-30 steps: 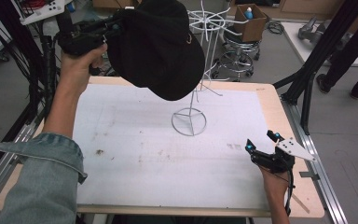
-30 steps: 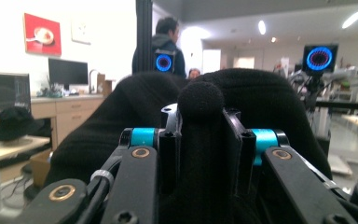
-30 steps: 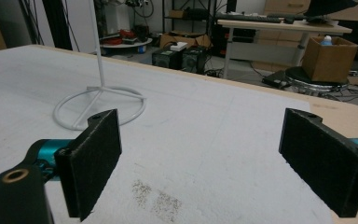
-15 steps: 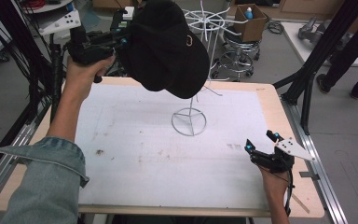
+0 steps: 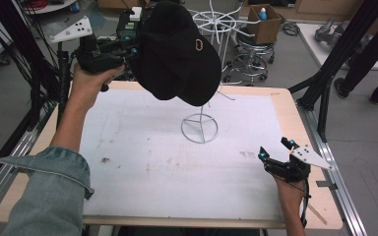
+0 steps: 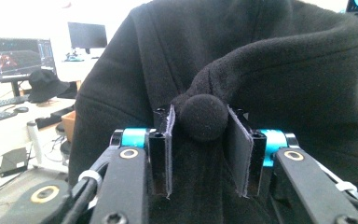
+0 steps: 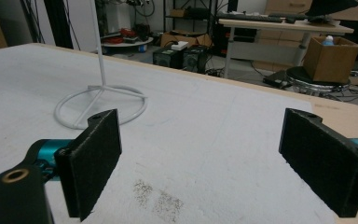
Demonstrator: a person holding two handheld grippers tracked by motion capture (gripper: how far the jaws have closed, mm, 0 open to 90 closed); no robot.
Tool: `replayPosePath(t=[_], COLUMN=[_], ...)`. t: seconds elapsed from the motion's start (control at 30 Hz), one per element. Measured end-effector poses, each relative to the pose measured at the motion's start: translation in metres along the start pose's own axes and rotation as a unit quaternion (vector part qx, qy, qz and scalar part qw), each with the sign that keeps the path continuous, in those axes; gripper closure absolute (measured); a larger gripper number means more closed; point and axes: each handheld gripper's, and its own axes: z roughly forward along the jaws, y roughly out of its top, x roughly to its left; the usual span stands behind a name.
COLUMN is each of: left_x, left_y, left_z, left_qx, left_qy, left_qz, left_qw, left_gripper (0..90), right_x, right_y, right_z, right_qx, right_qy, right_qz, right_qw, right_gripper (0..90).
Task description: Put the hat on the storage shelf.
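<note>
Nearest, the right gripper (image 5: 275, 156) rests low at the near right corner of the desk (image 5: 256, 206), its fingers (image 7: 95, 158) wide apart with nothing between them. Mid-desk stands the white wire stand (image 5: 200, 129). Farther back, the black cap (image 5: 179, 54) hangs over the stand's top; the left gripper (image 6: 200, 149) fingers have just been opening, the cap's fabric knob between them.

Wide-apart jaws over white mat (image 7: 242, 140)
</note>
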Motion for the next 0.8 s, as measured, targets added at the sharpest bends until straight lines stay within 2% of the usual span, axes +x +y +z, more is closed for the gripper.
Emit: replayPosePath(t=[0.3,0.43,0.8], left_x=[0.001,0.002,0.002], left_y=[-0.007,-0.011,-0.018], left_z=[-0.001,-0.001,-0.008], left_qx=[0.009,0.022,0.029], left_qy=[-0.002,0.001,0.013], left_qz=[-0.006,-0.009,-0.009], left_qw=[0.9999,0.9997,0.9995], left_gripper=[59.2,56.0,50.6], right_x=[0.0,0.0,0.0], right_y=[0.0,0.0,0.0], right_z=[0.0,0.0,0.001], right_qx=[0.003,0.002,0.003], right_qy=[0.001,0.001,0.001], right_qz=[0.001,0.001,0.002], right_qw=[1.0,1.0,1.0], right_gripper=[12.1,12.2,12.1])
